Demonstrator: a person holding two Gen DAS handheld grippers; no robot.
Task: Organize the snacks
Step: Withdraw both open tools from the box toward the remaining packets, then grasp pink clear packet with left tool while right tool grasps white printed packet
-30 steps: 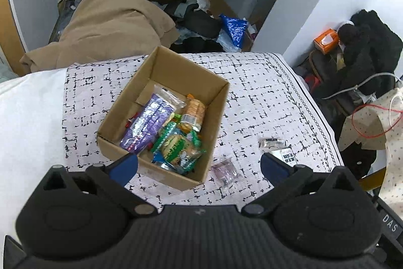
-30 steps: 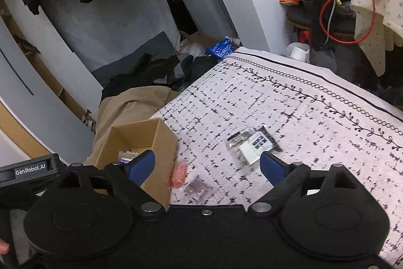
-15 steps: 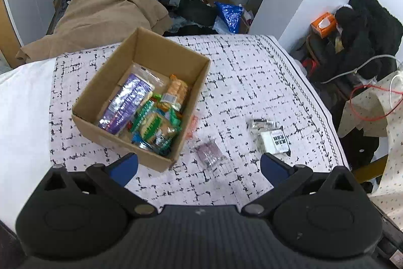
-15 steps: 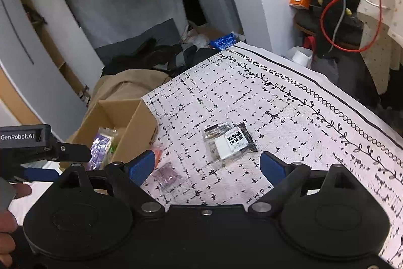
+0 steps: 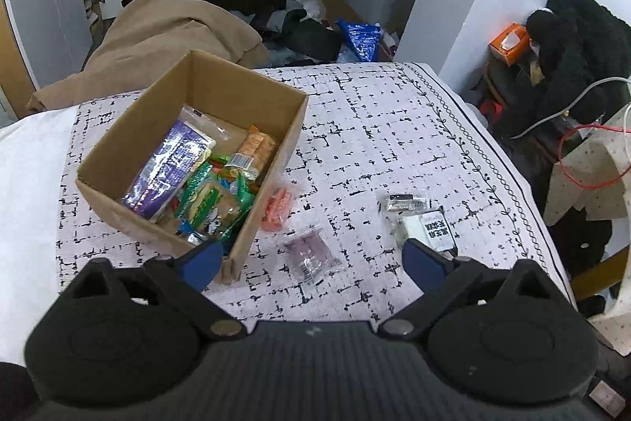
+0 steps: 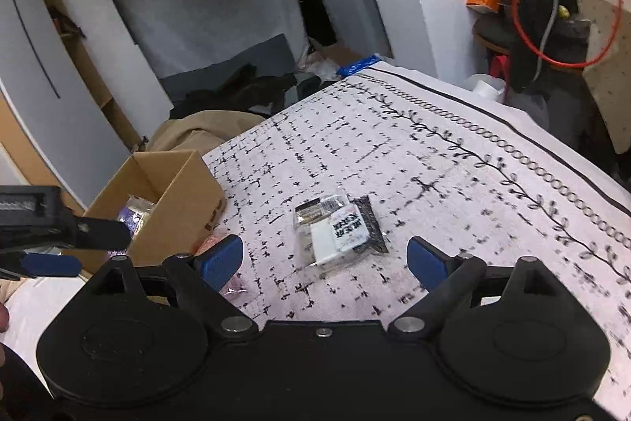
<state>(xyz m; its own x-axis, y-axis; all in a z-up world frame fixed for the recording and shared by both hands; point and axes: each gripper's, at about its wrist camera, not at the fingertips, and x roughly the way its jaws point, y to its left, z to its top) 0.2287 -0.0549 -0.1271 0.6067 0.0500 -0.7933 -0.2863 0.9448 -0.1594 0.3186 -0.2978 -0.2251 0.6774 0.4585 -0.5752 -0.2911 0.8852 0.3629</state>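
Nearest the left wrist camera, the left claw (image 5: 309,261) hangs spread wide and empty above a patterned tablecloth (image 5: 374,129) on the bench. Between its blue fingertips lies a small purple snack packet (image 5: 309,253), with a pink packet (image 5: 276,210) just beyond it, touching the side of the cardboard box (image 5: 157,113). Off to the right sit a white packet with black print (image 5: 428,229) and a clear-wrapped dark one (image 5: 404,203) — close together, apart from the box. Inside the box are a purple bag (image 5: 167,170), green-wrapped snacks (image 5: 213,202) and an orange pack of crackers (image 5: 252,152).

From the right wrist view, the right claw (image 6: 323,259) is likewise wide apart and empty, hovering over the white packet (image 6: 335,233). Farther back — a tan blanket (image 5: 165,34), dark clothes and an orange tissue box (image 5: 508,40).
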